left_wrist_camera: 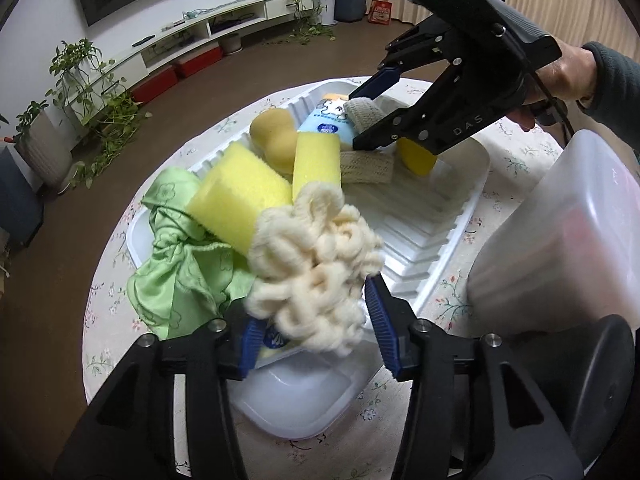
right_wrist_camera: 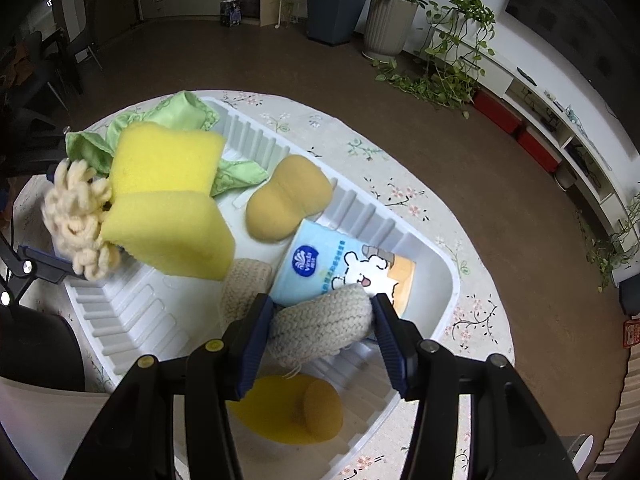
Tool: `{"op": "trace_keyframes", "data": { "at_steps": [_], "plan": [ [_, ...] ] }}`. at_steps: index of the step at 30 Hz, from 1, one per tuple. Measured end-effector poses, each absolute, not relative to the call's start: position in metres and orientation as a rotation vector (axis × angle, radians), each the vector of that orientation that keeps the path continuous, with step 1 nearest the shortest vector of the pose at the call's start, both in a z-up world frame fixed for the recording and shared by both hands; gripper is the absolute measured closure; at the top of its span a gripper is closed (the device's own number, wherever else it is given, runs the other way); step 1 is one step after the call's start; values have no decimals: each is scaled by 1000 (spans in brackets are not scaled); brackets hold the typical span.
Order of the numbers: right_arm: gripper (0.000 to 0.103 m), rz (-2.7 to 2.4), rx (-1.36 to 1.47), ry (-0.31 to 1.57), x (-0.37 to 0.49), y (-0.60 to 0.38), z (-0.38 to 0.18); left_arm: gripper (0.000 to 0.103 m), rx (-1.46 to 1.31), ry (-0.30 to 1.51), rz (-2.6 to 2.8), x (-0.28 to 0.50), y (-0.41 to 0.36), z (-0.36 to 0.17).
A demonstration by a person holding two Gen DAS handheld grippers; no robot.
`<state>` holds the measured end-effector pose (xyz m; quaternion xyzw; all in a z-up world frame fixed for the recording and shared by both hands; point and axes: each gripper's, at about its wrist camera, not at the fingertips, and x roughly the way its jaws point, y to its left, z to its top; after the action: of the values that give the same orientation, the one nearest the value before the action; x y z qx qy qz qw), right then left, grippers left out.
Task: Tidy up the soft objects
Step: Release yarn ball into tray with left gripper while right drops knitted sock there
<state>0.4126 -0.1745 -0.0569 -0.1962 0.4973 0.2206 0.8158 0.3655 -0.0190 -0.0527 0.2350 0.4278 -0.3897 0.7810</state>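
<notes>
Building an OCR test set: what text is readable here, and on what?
"DAS": on the right gripper, the rest cut off.
Tissue pack: round blue logo and a line of print, too small to read.
Red packet on the floor by the plants: print too blurred.
Nothing else readable.

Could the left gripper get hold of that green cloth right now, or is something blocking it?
Probably not directly. The left gripper has the cream yarn bundle between its jaws, and the green cloth lies off to one side, partly under a yellow sponge. It would need to shift sideways first.
</notes>
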Motion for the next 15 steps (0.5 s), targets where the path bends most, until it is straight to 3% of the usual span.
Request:
{"op": "trace_keyframes", "data": {
  "at_steps": [8, 12, 15],
  "plan": [
    [46, 457, -423, 1050, 411, -172, -58, 51, 515, 930, -825, 363, -18, -57],
    [36, 452, -438, 1041, 408, -170, -60, 48, 512, 931, -819, 361, -15, -59],
    [34, 453, -427, 1038, 407, -172, -59, 44, 508, 926, -809, 362, -13, -57]
  ]
}}
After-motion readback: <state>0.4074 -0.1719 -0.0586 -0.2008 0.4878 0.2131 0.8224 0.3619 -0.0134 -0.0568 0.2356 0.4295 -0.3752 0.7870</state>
